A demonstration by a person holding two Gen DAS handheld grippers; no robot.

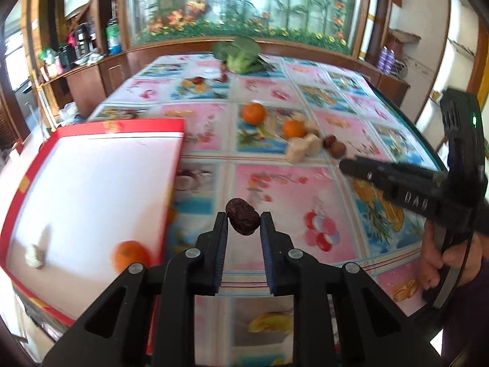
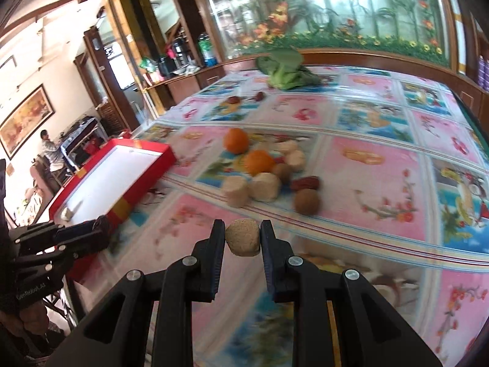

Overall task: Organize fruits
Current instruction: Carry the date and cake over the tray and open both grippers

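The left gripper (image 1: 243, 214) is closed on a dark red date (image 1: 242, 220), pinched between its fingertips and held above the patterned tablecloth (image 1: 275, 189), just right of the red box (image 1: 91, 202). The box has a white floor; one orange (image 1: 132, 255) lies near its right wall and a small pale piece (image 1: 34, 255) lies toward its left side (too blurred to identify). The right gripper (image 2: 242, 235) is clamped on a tan, cylinder-shaped piece (image 2: 243, 237), also held off the cloth. Ahead of it sits the main cluster: two oranges (image 2: 235, 140) (image 2: 259, 161), several similar tan pieces (image 2: 235, 194), a red date (image 2: 305, 183) and a round brown fruit (image 2: 307, 201), all close together or touching. Farther back, two small dark fruits (image 2: 233, 100) lie apart from the cluster, and a leafy green vegetable (image 2: 285, 68) rests near the table's far edge.
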